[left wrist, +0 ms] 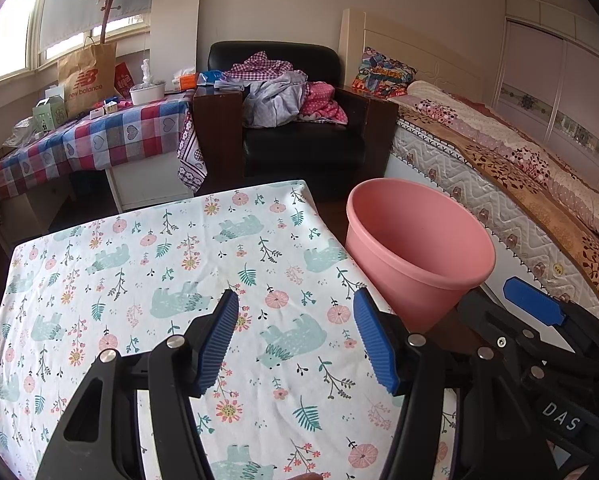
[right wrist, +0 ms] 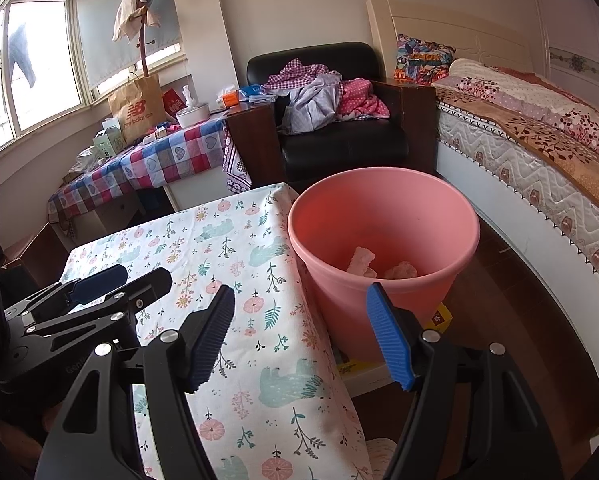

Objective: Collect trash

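— Where's the trash?
— Crumpled paper (right wrist: 379,266) lies inside the pink bin (right wrist: 383,248) beside the bench (right wrist: 235,272).
— The tongs?
— Left tongs (left wrist: 295,312) and right tongs (right wrist: 299,312) both gape, empty.

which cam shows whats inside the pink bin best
The right wrist view: it looks down into the pink bin, showing crumpled pale trash at its bottom. The left wrist view shows the bin from lower down, so only its inner wall.

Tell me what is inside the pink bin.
The pink bin holds crumpled pale scraps at its bottom, seen from the right wrist. Its near wall hides the rest of the floor; the left wrist view shows no contents.
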Demonstrator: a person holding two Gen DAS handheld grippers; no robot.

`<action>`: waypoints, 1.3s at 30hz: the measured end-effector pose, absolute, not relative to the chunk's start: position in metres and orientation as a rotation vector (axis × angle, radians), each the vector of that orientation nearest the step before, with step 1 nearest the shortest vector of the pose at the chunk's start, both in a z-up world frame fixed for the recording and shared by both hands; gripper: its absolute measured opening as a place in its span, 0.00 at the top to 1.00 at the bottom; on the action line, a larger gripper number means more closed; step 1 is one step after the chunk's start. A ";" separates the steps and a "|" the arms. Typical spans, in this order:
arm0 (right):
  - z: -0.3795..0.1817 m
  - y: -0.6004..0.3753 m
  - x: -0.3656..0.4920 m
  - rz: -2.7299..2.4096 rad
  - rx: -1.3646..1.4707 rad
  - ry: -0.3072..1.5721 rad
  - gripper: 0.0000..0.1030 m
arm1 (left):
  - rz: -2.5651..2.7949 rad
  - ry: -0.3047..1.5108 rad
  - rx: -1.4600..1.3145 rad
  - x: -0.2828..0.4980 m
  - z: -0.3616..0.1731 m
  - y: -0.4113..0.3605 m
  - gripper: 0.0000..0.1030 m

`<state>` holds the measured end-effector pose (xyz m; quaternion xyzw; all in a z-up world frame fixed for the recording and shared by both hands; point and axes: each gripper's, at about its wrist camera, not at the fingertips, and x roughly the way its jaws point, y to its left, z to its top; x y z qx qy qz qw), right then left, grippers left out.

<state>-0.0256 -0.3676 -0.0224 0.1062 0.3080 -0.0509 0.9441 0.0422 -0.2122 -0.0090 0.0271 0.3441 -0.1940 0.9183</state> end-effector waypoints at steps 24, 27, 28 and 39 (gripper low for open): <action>-0.022 -0.365 -0.026 -0.105 0.216 0.631 0.33 | -0.410 0.706 0.050 0.039 -0.010 -0.212 0.43; -0.022 -0.364 -0.026 -0.104 0.216 0.631 0.33 | -0.410 0.708 0.049 0.040 -0.011 -0.211 0.43; -0.022 -0.364 -0.026 -0.104 0.216 0.631 0.33 | -0.409 0.708 0.050 0.040 -0.010 -0.211 0.43; -0.022 -0.363 -0.027 -0.103 0.213 0.633 0.33 | -0.411 0.707 0.042 0.040 -0.014 -0.209 0.43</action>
